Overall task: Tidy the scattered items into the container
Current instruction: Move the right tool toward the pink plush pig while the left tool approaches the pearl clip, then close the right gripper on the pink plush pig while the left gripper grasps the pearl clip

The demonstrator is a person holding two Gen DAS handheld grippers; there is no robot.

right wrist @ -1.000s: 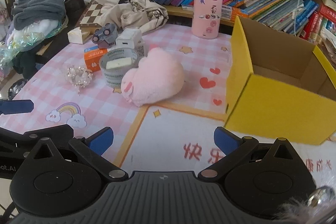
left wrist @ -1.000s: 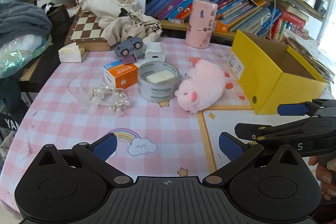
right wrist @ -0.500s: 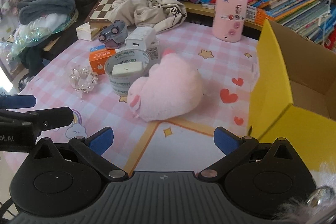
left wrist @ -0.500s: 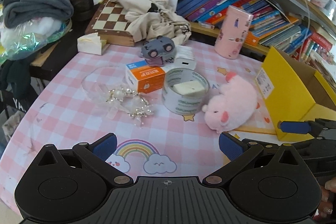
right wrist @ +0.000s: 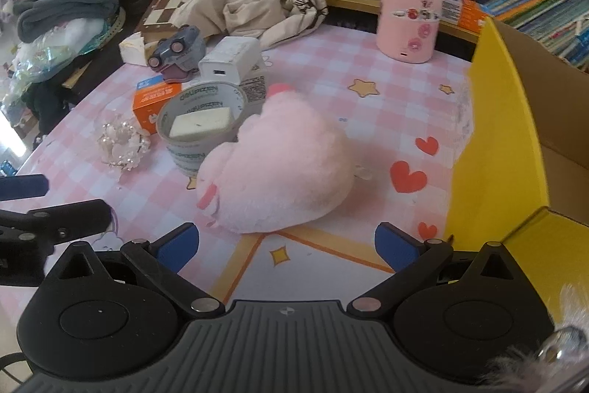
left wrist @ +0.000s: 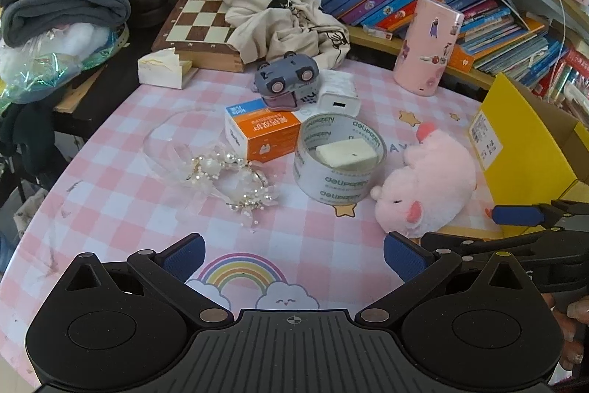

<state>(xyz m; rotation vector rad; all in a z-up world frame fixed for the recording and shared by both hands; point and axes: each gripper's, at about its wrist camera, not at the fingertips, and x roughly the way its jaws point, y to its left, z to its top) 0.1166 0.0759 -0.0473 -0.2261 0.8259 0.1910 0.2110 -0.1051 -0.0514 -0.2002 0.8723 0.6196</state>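
Behind plush pig [right wrist: 274, 168], tape roll [right wrist: 198, 135] half-hidden

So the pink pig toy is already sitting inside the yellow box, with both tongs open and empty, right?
Not quite. The pink pig toy lies on the table beside the yellow box, not inside it, as the right wrist view shows. Both tongs, left and right, are open and empty.

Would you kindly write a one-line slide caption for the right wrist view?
Open right gripper faces a fluffy pink plush pig lying beside the open yellow cardboard box on a pink checked tablecloth.
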